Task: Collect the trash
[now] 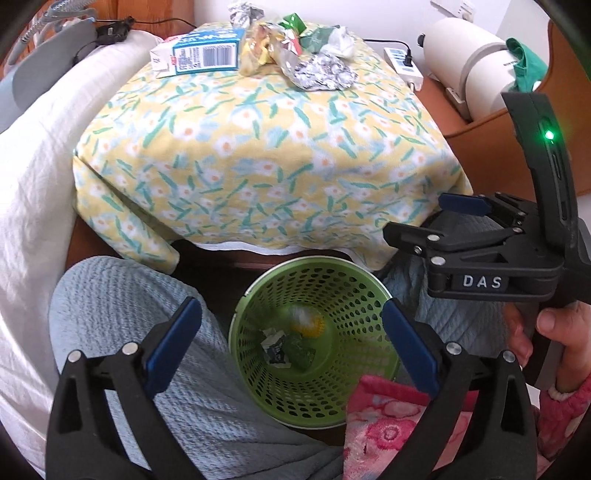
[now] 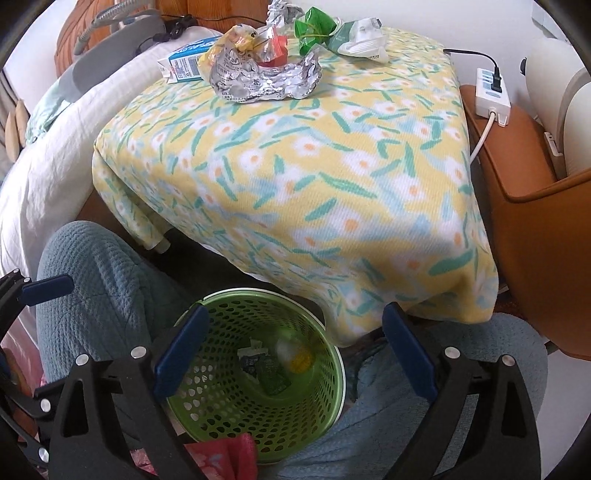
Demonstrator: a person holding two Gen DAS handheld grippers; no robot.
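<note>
Trash remains piled along the far edge of the tabletop point(image 1: 266, 155), which is draped in a yellow floral cloth: a blue-and-white carton point(image 1: 201, 53) at far left, a yellow wrapper point(image 1: 258, 48) beside it, crumpled foil point(image 1: 321, 72) nearest, green wrappers point(image 1: 295, 24) and a white-green packet point(image 2: 360, 40) toward far right. Both tools are back over the green perforated bin point(image 1: 314, 350), which stands on the floor just below the near edge of the tabletop, between the operator's knees. Left gripper point(image 1: 291, 347): fingers spread wide, nothing held. Right gripper point(image 2: 291, 350): fingers likewise wide and empty. Bin contents: a crumpled white-and-dark scrap point(image 1: 275, 345), a dark green wrapper point(image 1: 301, 352), and a blurred white-yellow item point(image 1: 306, 319) at the bottom; otherwise mostly unfilled. Judged step: between picks, several pieces in, most of the pile outstanding. Next move calls for a reach across to the far edge, closing on one piece; the foil looks the easiest first grab, being nearest. Thin wrappers may slip or drag neighbours along. A power strip point(image 2: 493, 92) sits on the brown surface at right, not trash.
</note>
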